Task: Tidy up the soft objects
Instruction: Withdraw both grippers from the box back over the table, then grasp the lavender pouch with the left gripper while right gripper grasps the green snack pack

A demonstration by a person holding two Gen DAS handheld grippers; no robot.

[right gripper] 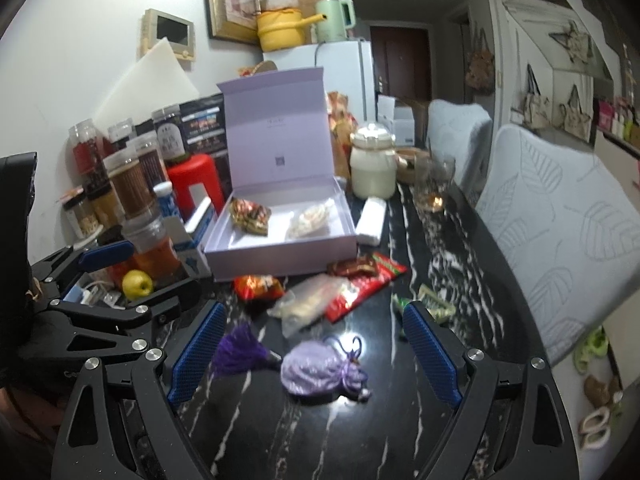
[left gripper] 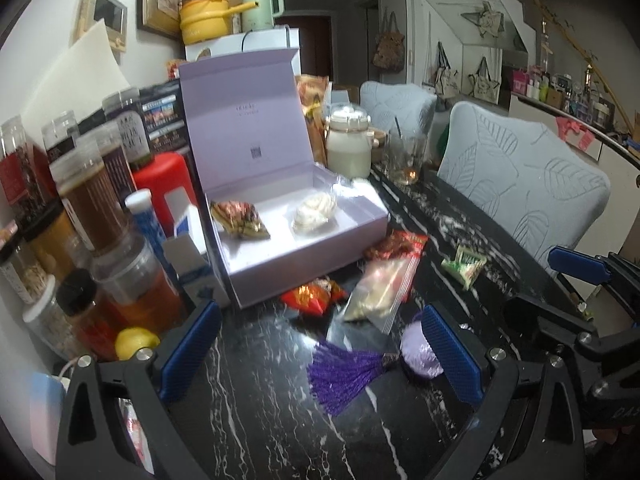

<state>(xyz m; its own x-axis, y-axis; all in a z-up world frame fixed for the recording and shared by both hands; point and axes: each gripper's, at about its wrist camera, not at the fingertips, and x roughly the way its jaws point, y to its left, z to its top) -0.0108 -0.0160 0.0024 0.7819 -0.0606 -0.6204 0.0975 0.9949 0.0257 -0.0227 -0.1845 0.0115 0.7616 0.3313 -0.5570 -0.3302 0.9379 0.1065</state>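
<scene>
Jaws on your right gripper [right gripper: 314,354] and left gripper [left gripper: 320,354] gape wide; lilac pouch [right gripper: 310,372] lies on the bench [right gripper: 400,420] between the right pair.

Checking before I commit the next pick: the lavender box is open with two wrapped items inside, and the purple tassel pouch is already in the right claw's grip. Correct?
Not quite. The purple tassel pouch lies loose on the black marble table; the right claw is open around it, pads apart, as the right wrist view shows. The lavender box is open with two wrapped items inside.
</scene>
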